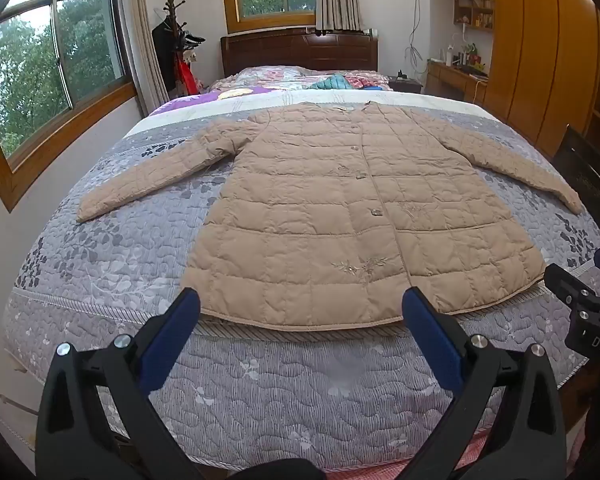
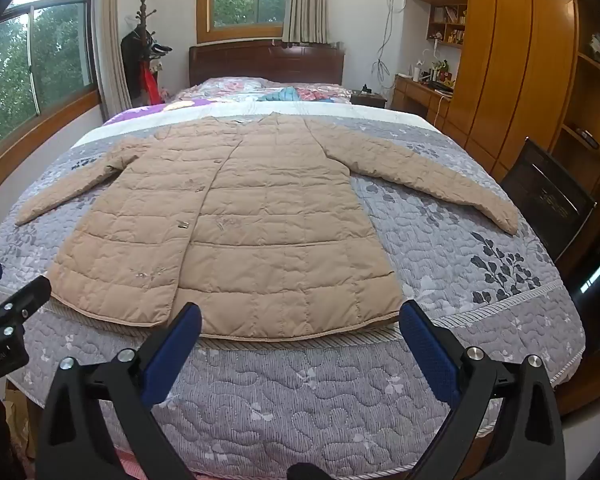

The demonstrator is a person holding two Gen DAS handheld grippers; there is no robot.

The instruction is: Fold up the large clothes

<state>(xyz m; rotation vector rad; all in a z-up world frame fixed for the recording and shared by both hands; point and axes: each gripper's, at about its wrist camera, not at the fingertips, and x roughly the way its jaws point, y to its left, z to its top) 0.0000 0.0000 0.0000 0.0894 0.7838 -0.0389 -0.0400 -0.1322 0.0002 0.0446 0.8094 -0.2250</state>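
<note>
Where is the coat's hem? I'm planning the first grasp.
In both wrist views the beige quilted coat lies flat on the bed, hem nearest, just beyond the open left tongs.

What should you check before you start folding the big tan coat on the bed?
1. Tan coat lies flat, front up: ok.
2. Both sleeves spread out to the sides: ok.
3. Front closed all the way down: cannot tell.
4. Left hand-held gripper open and empty: ok.
5. Right hand-held gripper open and empty: ok.
6. Bedspread free of other things near the coat: ok.
</note>
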